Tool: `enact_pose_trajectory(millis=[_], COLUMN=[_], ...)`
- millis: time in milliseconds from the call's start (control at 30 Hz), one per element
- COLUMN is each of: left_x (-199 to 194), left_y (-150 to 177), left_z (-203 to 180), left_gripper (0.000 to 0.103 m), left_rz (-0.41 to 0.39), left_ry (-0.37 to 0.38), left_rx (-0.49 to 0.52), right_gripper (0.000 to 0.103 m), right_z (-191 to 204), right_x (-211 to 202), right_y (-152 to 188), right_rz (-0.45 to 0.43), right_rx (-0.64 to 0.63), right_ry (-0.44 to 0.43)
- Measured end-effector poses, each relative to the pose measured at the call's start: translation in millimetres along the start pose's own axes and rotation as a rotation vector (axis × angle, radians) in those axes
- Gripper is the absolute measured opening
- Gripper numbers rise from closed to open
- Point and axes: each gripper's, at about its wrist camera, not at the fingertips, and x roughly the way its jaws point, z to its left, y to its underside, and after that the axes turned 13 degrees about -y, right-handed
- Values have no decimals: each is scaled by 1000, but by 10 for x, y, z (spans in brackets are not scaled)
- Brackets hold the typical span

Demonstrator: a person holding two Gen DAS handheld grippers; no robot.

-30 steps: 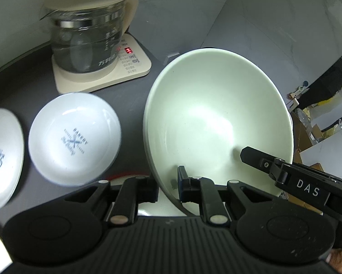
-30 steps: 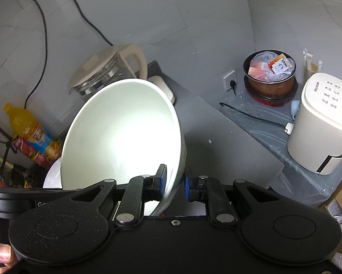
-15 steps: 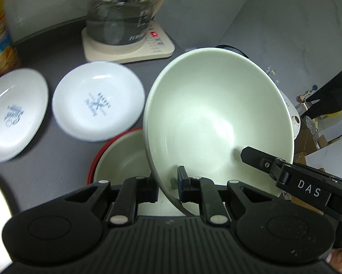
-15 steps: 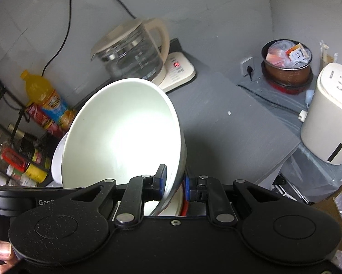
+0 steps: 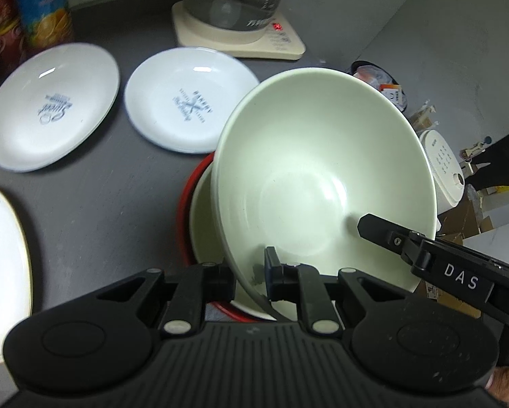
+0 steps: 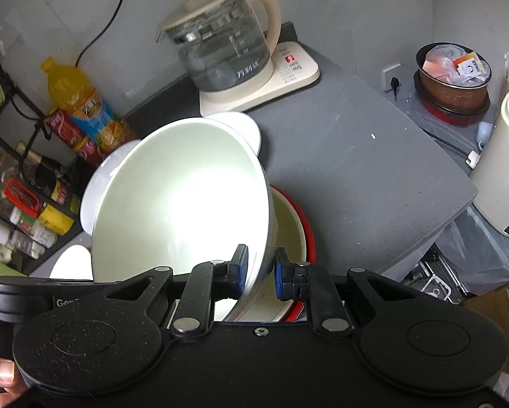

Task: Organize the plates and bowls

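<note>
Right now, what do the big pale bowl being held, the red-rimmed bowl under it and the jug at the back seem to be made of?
Big pale bowl: probably glazed ceramic or melamine; smooth, glossy, bright glare inside.
Red-rimmed bowl: looks like enamelled metal, with a thin red rim and cream inside, though I can't be sure.
Jug: clear glass body with printed marks, cream plastic lid and handle.

Overhead light is glaring hard off the inside of the pale bowl (image 6: 183,204), leaving the grey countertop (image 6: 356,176) beside it dim, while fisheye distortion is bending and softening edges beyond it.
</note>
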Motion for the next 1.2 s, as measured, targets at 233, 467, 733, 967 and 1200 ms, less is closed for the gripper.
enact_pose_trajectory(millis=[233, 467, 733, 967, 1200], left_x=[172, 255, 157, 50, -2], left_y=[-13, -60, -164, -209, -197], left_z=[34, 13, 17, 30, 101], left_gripper=[15, 15, 16, 17, 17], left_rz=[52, 88, 99, 97, 100], left_ry=[0, -7, -29, -49, -68], left_rx=[-12, -3, 9, 20, 7], right_gripper=[16, 15, 14, 14, 13], right_z=[-31, -40, -116, -125, -93], right_x=[99, 179, 214, 236, 256], right_y=[0, -13, -67, -62, -93], right_rz=[51, 86, 93, 102, 107], right_rx=[8, 26, 74, 78, 52], right_ry=[31, 36, 26, 29, 49])
